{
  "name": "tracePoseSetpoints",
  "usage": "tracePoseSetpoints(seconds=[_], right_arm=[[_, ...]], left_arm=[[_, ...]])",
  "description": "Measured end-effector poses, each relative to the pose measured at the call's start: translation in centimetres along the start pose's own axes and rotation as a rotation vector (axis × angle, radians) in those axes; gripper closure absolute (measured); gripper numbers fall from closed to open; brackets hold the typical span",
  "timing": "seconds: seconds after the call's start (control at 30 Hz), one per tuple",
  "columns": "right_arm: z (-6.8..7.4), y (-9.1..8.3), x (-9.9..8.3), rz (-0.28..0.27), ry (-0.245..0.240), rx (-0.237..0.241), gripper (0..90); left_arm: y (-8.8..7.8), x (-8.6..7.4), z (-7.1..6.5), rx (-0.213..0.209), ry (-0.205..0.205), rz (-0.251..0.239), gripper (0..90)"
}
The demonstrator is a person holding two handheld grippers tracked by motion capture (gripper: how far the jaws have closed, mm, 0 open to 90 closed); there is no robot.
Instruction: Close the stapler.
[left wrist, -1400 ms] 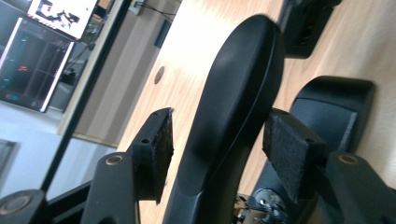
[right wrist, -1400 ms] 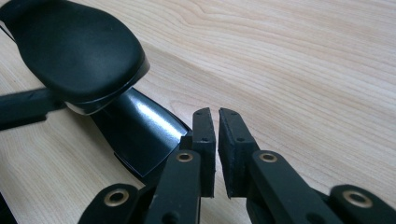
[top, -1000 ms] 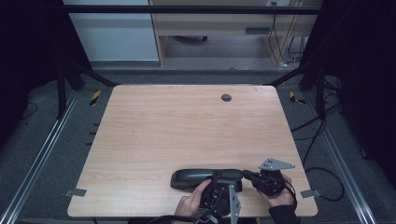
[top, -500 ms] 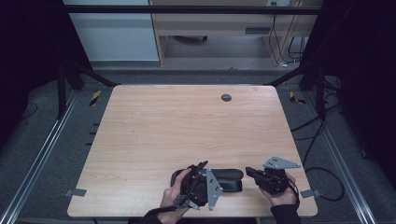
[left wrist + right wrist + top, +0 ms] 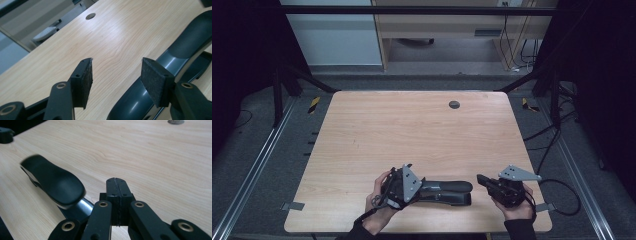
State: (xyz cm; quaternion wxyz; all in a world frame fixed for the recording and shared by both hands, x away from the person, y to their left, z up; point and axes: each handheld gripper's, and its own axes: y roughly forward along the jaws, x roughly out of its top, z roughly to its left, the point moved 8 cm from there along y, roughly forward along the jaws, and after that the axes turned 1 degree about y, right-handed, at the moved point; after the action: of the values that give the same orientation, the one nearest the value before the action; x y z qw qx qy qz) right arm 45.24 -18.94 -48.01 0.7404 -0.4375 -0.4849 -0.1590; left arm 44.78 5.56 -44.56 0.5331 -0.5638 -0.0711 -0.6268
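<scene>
Table (image 5: pixel 412 130): light wood-grain top, rounded corners, round cable hole (image 5: pixel 454 104) near far edge, centre-right.

Stapler (image 5: pixel 447 191): long, dark, glossy, curved top arm over flat base; flat on table near front edge, lengthwise left to right. Left end under left gripper; right end just short of right gripper. Also seen in left gripper view (image 5: pixel 155 75) and right gripper view (image 5: pixel 55 183).

Left gripper (image 5: pixel 116 80): held in left hand (image 5: pixel 379 200) at front edge, left of centre. Jaws wide apart, nothing between pads but bare tabletop; right pad (image 5: pixel 155 83) in front of stapler body, contact impossible to tell. Grey three-cornered plate (image 5: pixel 409 182) on top.

Right gripper (image 5: pixel 116 188): held in right hand (image 5: pixel 517 205) at front right. Jaws pressed together, pads meeting, nothing clamped. Tip pointing toward stapler's right end, just beside it, apart.
</scene>
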Motion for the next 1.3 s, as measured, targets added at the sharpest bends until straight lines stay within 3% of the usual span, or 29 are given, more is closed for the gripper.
tracePoseSetpoints(seconds=[0.17, 0.33, 0.63, 0.87, 1.17, 1.3], right_arm=[[0.7, -0.7, 0.8, -0.025, -0.011, 0.022, 90.0], [1.6, -0.8, 1.3, -0.029, -0.021, 0.049, 90.0], [3.1, -0.4, 1.4, -0.024, -0.025, 0.091, 90.0], [3.8, 0.1, 1.1, 0.000, -0.027, 0.099, 90.0], [3.5, 0.4, 0.4, 0.014, -0.024, 0.077, 90.0], [3.2, 0.7, -0.2, 0.019, -0.003, 0.084, 90.0]], left_arm=[[-0.4, -1.5, 1.7, 0.017, -0.037, 0.022, 42.3], [-1.0, -3.3, 3.7, 0.025, -0.117, 0.035, 42.3], [-1.9, -6.7, 6.3, 0.056, -0.191, 0.063, 41.8], [-2.9, -9.1, 7.9, 0.097, -0.229, 0.058, 40.7], [-3.9, -12.2, 9.5, 0.140, -0.258, 0.077, 40.6], [-3.7, -13.0, 9.6, 0.138, -0.286, 0.095, 40.6]])
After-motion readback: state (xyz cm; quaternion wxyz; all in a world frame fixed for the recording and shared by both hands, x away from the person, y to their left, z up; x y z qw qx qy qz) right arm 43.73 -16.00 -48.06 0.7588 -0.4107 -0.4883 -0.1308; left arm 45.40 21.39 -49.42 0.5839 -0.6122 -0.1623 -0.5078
